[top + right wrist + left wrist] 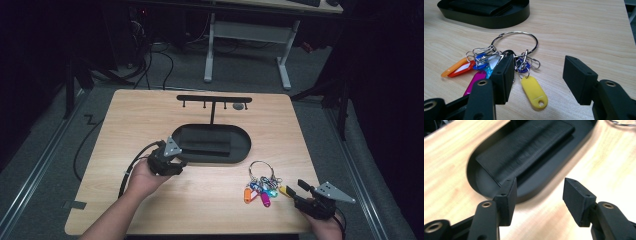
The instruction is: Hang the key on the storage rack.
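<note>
A metal key ring (261, 169) (517, 40) with several coloured plastic tags lies on the wooden table at the front right. A yellow tag (534, 91) lies nearest my right gripper (538, 76) (296, 187), which stands open just short of the bunch, nothing between its jaws. A black oval tray (243, 148) (554, 173) sits mid-table and holds a flat black ribbed piece (524, 147). My left gripper (539, 196) (172, 162) is open at the tray's near left rim, holding nothing. Behind the tray stands a black T-shaped hook rack (214, 100).
The table's front edge lies close under both hands. A small grey object (238, 106) lies by the rack's right end. Beyond the table's far edge are a white desk frame (247, 45) and cables on the floor.
</note>
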`<state>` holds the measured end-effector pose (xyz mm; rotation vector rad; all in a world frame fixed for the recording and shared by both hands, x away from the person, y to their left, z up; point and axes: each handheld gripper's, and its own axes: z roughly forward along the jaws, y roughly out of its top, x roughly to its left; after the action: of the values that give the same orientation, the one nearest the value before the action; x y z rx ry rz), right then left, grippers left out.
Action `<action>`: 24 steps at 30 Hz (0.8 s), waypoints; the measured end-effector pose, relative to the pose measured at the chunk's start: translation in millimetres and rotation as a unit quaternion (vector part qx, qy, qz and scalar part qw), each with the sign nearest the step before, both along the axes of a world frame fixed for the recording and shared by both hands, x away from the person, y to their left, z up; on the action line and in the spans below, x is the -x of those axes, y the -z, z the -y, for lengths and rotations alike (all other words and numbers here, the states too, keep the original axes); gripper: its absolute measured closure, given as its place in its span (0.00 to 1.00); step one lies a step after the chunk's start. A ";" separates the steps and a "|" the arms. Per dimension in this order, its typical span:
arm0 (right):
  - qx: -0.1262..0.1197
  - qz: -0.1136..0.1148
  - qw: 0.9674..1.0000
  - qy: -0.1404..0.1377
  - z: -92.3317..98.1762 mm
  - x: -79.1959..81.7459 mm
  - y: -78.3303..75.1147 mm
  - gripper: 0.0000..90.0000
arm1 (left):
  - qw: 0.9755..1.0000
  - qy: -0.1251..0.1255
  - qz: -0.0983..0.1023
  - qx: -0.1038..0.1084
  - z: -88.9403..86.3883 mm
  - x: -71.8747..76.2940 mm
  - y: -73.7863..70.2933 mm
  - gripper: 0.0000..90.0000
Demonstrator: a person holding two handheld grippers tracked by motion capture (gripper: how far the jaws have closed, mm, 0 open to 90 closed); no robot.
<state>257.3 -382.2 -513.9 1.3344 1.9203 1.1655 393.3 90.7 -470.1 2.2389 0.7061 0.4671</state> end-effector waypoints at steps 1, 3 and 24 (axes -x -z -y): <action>0.001 0.000 1.000 -0.001 -0.4 -0.1 0.0 0.47 | 1.000 -0.003 -0.002 0.005 -2.3 3.2 1.7 0.50; 0.002 0.000 1.000 -0.002 -1.6 -0.2 0.1 0.47 | 1.000 -0.013 -0.009 0.025 -8.0 11.1 5.6 0.48; 0.029 -0.007 1.000 -0.010 -16.8 -5.1 0.3 0.50 | 0.997 -0.050 -0.011 0.065 -43.7 68.0 41.1 0.32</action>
<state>262.4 -365.5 -514.2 1.2992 1.9665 1.1037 325.3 134.3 -511.3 2.0977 0.8384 0.4330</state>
